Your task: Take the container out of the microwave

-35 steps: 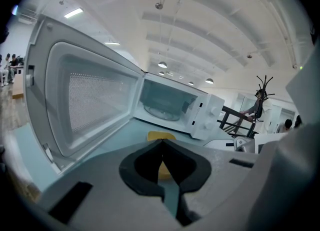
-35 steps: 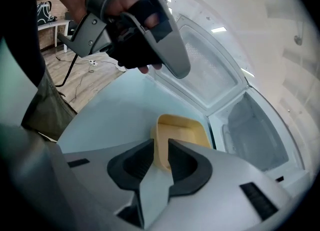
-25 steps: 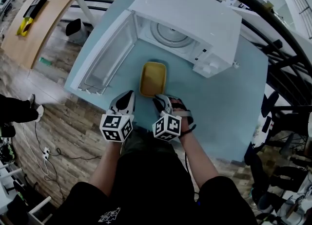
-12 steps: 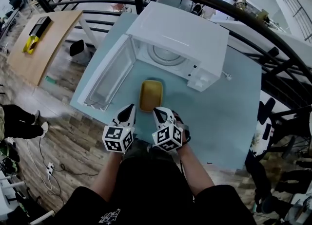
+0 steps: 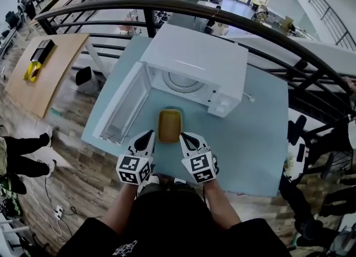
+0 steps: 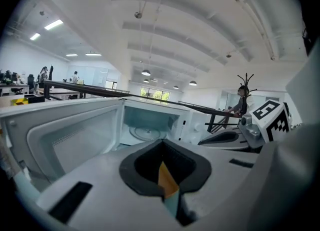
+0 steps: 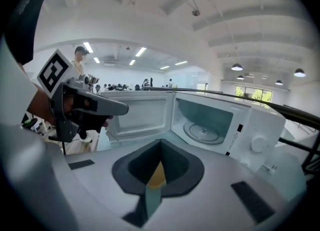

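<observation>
In the head view a yellow rectangular container lies on the pale blue table, just in front of the open white microwave. The microwave's cavity holds only its glass turntable. My left gripper sits by the container's near left corner and my right gripper by its near right corner. Both are shut and hold nothing. In each gripper view a sliver of the container shows through the slit between the jaws.
The microwave door swings out to the left, over the table's left side. A black railing curves behind the table. A wooden table stands far left, and a person's legs show on the floor at the left.
The view has pulled back from the table. The right gripper's tip has slid from the container's near end to its near right corner. The container has not moved.
</observation>
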The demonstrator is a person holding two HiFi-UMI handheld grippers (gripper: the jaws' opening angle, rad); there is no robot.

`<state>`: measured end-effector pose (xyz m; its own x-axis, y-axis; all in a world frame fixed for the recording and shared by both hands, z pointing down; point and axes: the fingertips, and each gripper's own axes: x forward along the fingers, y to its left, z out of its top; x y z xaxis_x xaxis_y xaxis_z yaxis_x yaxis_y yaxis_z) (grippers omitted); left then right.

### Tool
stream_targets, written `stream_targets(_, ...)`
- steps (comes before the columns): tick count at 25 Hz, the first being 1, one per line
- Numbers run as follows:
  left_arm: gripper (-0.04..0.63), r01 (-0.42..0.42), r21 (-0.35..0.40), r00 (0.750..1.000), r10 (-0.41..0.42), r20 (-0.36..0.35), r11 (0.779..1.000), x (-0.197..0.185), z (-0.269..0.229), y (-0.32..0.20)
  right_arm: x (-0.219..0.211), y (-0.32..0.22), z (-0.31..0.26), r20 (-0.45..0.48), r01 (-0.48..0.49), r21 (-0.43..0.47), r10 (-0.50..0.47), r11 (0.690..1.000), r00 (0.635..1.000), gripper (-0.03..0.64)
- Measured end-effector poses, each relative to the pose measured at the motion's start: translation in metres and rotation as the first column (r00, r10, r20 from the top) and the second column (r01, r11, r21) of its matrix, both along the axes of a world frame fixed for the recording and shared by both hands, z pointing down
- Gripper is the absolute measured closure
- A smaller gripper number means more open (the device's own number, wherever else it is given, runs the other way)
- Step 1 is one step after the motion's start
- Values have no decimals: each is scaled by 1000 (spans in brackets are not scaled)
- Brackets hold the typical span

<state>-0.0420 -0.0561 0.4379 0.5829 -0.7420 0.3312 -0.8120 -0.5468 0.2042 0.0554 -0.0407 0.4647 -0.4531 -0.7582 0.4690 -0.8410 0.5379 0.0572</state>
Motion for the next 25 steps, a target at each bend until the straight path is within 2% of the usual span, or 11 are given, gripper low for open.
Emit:
stream_targets(3,588,-19,21,1000,19,-13,1000,-4,-15,-5,8,1,-19,55,-76,25,75,997,996,611)
stream_targets(10,588,-71,85,996,76,-49,994,-11,-52,-18,21,1,-55,109,-201,82,191,976,975,611)
stream_targets(16,588,-86,130,993,96,-74,988,-21,-73,-27,25,-3,-85,114,-261,148,246,954,963,611)
stream_targets(25,588,-100,210,989,122,-90,973,-36,-110,-36,29,-2,-126,198,-348,215,309,912,930,609)
